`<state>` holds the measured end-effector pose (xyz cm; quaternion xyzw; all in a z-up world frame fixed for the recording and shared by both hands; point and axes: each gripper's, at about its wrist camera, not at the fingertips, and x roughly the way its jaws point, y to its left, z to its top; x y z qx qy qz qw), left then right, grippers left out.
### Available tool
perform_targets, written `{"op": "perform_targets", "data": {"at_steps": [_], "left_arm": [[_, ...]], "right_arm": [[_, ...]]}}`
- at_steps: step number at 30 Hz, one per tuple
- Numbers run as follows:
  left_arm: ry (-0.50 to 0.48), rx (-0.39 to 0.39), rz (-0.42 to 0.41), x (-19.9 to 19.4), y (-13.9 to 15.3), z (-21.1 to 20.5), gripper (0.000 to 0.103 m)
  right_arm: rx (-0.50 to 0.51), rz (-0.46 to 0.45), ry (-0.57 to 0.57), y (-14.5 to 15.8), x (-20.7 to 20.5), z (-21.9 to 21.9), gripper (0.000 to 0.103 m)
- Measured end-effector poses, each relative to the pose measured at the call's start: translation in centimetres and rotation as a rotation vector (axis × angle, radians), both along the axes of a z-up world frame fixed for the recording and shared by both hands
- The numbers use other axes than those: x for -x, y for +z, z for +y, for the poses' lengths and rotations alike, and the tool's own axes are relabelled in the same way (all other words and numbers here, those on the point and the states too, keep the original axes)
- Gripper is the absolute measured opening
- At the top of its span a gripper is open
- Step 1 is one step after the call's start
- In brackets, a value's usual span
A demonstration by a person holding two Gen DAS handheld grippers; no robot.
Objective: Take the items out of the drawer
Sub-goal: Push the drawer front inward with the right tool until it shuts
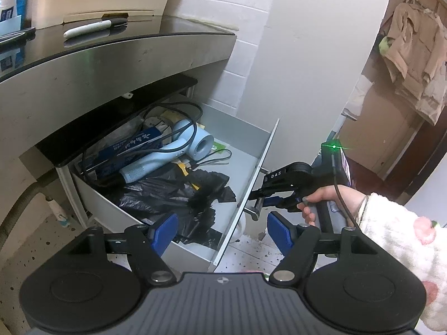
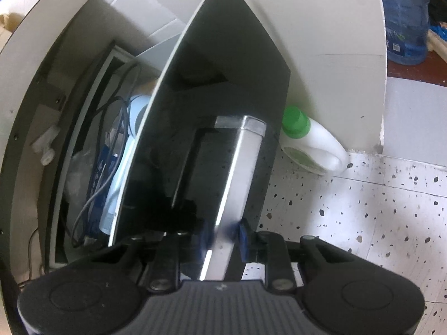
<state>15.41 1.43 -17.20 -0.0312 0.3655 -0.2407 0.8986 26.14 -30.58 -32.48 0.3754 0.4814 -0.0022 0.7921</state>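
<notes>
**Drawer Stands Open, Handle Gripped**

The drawer under the worktop stands pulled out, its dark glossy front turned edge-on to the left wrist camera. The right gripper pinches the metal bar handle on that front, blue pads pressed against either side of the bar. The left gripper hovers above the drawer's near corner, fingers spread wide and holding nothing. Inside lie a pale blue hair dryer toward the back, its black cord looped over a blue box, with crumpled black plastic bags filling the front. A marker pen rests on the worktop near its back edge. A white bottle with a green cap lies on the speckled floor against the wall.
</notes>
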Motion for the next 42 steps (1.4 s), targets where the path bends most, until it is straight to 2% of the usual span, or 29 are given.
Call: {"op": "perform_targets", "data": {"at_steps": [10, 21, 35, 42], "left_arm": [[-0.022, -0.004, 0.004, -0.2, -0.6, -0.9, 0.07], [-0.01, 0.013, -0.012, 0.7, 0.0, -0.3, 0.071], [0.106, -0.021, -0.087, -0.8, 0.1, 2.5, 0.07], [0.161, -0.015, -0.089, -1.3, 0.0, 4.6, 0.07]], "right_arm": [[-0.033, 0.005, -0.021, -0.3, -0.9, 0.1, 0.021], [-0.083, -0.009, -0.014, -1.0, -4.8, 3.0, 0.02], [-0.09, -0.015, -0.01, -1.1, -11.3, 9.1, 0.02], [-0.086, -0.035, -0.006, -1.0, -13.6, 11.5, 0.02]]}}
